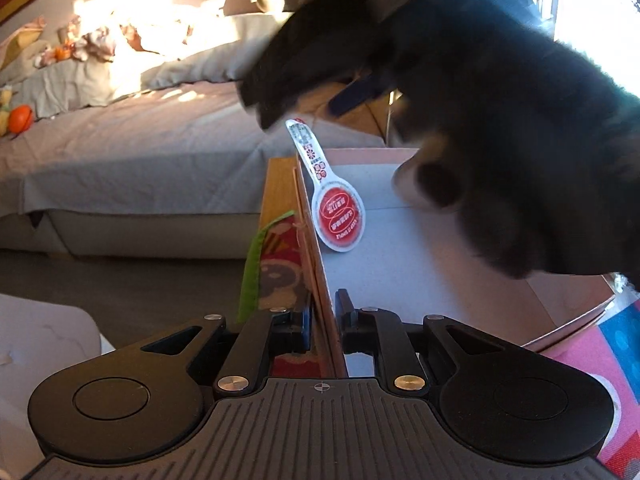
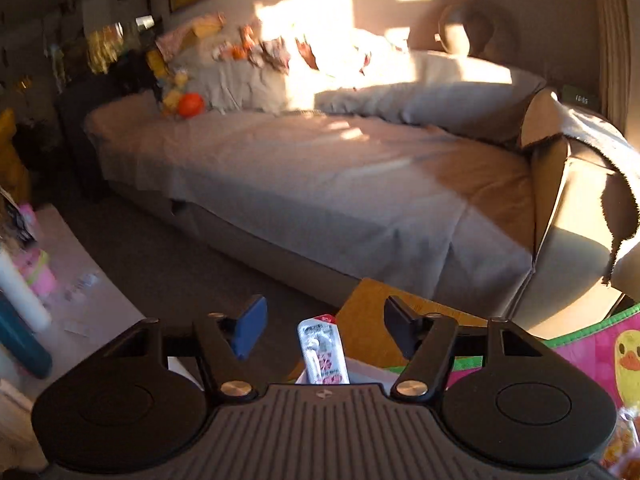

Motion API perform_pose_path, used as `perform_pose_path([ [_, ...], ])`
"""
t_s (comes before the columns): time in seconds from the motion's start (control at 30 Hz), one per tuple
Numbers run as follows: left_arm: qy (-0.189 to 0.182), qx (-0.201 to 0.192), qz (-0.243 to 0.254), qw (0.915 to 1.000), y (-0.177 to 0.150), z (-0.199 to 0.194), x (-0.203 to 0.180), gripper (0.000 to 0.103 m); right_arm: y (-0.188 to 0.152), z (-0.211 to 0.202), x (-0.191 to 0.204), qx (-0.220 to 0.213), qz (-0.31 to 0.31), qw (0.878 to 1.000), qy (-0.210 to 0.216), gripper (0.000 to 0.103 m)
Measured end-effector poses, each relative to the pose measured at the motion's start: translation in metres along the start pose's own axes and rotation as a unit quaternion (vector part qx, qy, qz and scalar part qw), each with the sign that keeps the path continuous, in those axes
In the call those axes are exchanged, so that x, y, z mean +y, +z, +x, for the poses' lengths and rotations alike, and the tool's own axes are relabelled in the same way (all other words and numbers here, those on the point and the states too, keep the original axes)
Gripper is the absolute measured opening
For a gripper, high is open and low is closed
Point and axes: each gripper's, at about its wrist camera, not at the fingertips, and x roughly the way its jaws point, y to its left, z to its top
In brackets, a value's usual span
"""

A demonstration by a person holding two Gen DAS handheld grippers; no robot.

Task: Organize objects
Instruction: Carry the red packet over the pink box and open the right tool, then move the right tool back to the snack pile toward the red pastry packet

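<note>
Left gripper (image 1: 323,320) pinches the box (image 1: 316,256) wall; right gripper (image 2: 324,326) is spread wide above the sachet (image 1: 338,208) at 12 o'clock

The right tool (image 2: 322,330) shows its two black fingers spread wide apart, the left one faced with a blue pad (image 2: 251,327). Between them, touching neither, stands the top of a white plastic sachet with red and pink print (image 2: 322,350), rising from a white-walled box (image 2: 366,376) just below. Behind the box lies a tan cardboard flap (image 2: 370,304). To the right sits a pink bag with a yellow duck picture and green trim (image 2: 600,356). Beyond stretches a long sofa under a grey cover (image 2: 320,176), sunlit at the back, with an orange ball (image 2: 190,105) near its left end.
</note>
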Motion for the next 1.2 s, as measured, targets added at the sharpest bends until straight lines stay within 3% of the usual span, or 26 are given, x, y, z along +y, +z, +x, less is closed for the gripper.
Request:
perform_pose_path([
  [0.07, -0.005, -0.001, -0.008, 1.0000, 0.000, 0.000, 0.002, 0.015, -0.003, 0.005, -0.005, 0.023, 0.012, 1.000, -0.001, 0.022],
  [0.17, -0.009, -0.004, -0.015, 0.9998, 0.000, 0.001, 0.003, 0.016, -0.020, -0.023, -0.034, 0.026, 0.053, 0.998, 0.020, 0.022],
  [0.27, -0.007, -0.007, -0.016, 0.9998, 0.001, 0.002, 0.002, 0.016, -0.039, -0.060, -0.058, 0.049, 0.050, 0.997, 0.038, 0.023],
  [0.33, -0.008, -0.006, -0.018, 0.9998, 0.002, 0.003, 0.003, 0.015, -0.049, -0.086, -0.081, 0.053, 0.045, 0.997, 0.032, 0.028],
  [0.43, -0.009, -0.004, -0.022, 0.9997, 0.001, 0.002, 0.004, 0.015, -0.069, -0.139, -0.114, -0.001, 0.056, 0.998, -0.018, 0.052],
  [0.47, -0.007, -0.004, -0.023, 0.9997, 0.001, 0.002, 0.004, 0.015, -0.076, -0.156, -0.128, -0.023, 0.071, 0.996, -0.042, 0.064],
  [0.5, -0.005, -0.004, -0.023, 0.9997, 0.001, 0.003, 0.003, 0.015, -0.082, -0.170, -0.144, -0.039, 0.091, 0.993, -0.069, 0.071],
  [0.6, 0.001, -0.004, -0.023, 0.9997, 0.002, 0.004, 0.001, 0.015, -0.102, -0.190, -0.192, -0.048, 0.161, 0.975, -0.146, 0.078],
  [0.7, 0.006, -0.004, -0.026, 0.9996, 0.002, 0.004, 0.000, 0.015, -0.120, -0.183, -0.228, -0.030, 0.226, 0.956, -0.183, 0.087],
  [0.9, 0.018, 0.002, -0.009, 0.9998, 0.000, 0.003, -0.007, 0.015, -0.129, -0.114, -0.237, 0.027, 0.273, 0.942, -0.193, 0.087],
  [0.97, 0.018, 0.005, -0.005, 0.9998, 0.000, 0.003, -0.008, 0.014, -0.131, -0.090, -0.233, 0.044, 0.265, 0.943, -0.197, 0.087],
  [1.1, 0.012, 0.004, -0.010, 0.9999, -0.002, 0.002, -0.005, 0.014, -0.131, -0.067, -0.213, 0.066, 0.225, 0.957, -0.173, 0.084],
  [1.13, 0.010, 0.004, -0.011, 0.9999, -0.002, 0.003, -0.004, 0.015, -0.131, -0.069, -0.208, 0.068, 0.208, 0.960, -0.173, 0.081],
  [1.2, 0.007, 0.003, -0.013, 0.9999, -0.002, 0.003, -0.003, 0.015, -0.136, -0.073, -0.202, 0.080, 0.175, 0.966, -0.173, 0.064],
])
